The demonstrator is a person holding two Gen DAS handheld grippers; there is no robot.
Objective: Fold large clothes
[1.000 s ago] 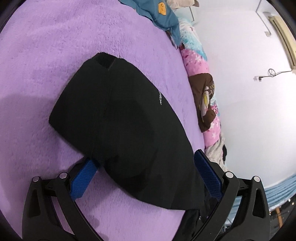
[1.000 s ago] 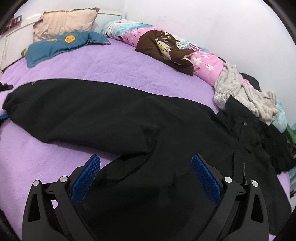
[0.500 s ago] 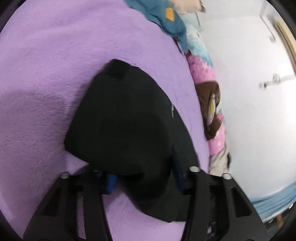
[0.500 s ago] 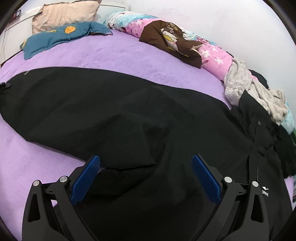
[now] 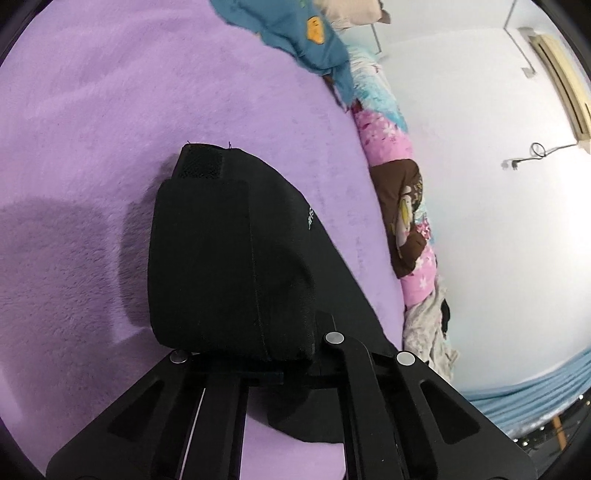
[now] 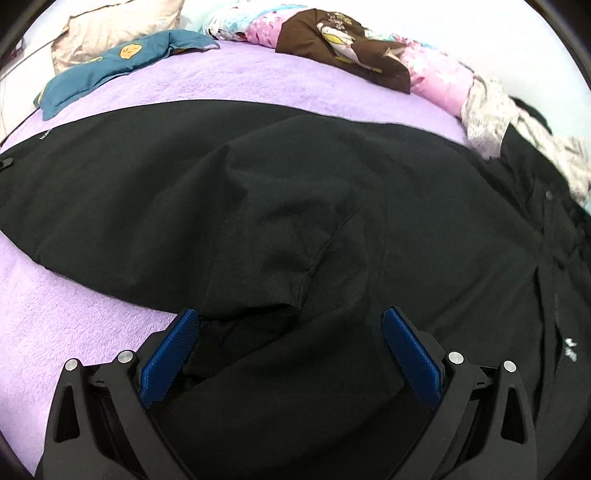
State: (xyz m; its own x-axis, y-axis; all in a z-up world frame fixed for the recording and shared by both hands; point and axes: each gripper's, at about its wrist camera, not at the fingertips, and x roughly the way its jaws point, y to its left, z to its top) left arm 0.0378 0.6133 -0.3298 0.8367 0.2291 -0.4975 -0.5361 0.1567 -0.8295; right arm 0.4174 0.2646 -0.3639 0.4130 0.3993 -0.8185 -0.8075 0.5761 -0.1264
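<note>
A purple fleece blanket (image 6: pixel 74 325) covered the bed against a white wall (image 5: pixel 498 221), and it served as the working surface, broad and flat enough to take a long garment laid out whole. The black jacket (image 6: pixel 295 206) lay spread across the blanket, one sleeve running out to the far left of the right wrist view, the body and front placket lying toward the right. Beyond the jacket, along the wall side, sat a blue cushion (image 6: pixel 110 70), a beige pillow (image 6: pixel 118 26), a rolled pink floral quilt (image 6: pixel 436 77) with a brown garment (image 6: pixel 343 48) draped on it, and a pale crumpled cloth (image 6: pixel 495 114), all kept well clear of the folding area. The left gripper (image 5: pixel 243 354) had just closed on the sleeve cuff (image 5: pixel 221 258): its fingers were together and hidden under a bunched wad of black fabric, the cuff's end patch standing proud above the blanket. That grip probably gave the person a handle to carry the sleeve inward. The right gripper (image 6: pixel 291 354) hung over the jacket near the armpit fold, its blue pads (image 6: pixel 170 354) wide apart with fabric between them but not pinched. Likely it was being set there to pin or lift the fold line.
</note>
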